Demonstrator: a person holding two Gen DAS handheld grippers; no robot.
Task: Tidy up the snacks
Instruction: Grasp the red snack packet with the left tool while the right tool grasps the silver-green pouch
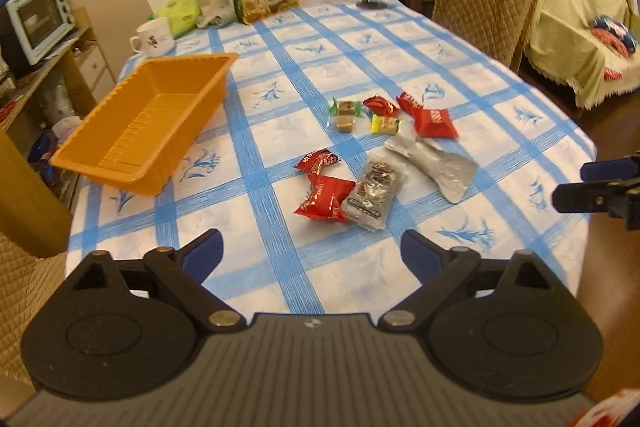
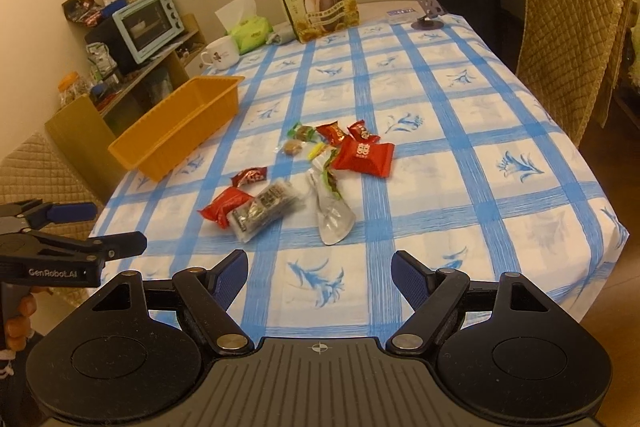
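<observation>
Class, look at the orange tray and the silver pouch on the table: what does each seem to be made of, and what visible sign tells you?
Orange tray: probably thin moulded plastic, matte to slightly glossy; its walls and floor show pressed ribs and a flat rolled rim.
Silver pouch: probably metallised foil film, shiny; it is crinkled and catches light in patches.
</observation>
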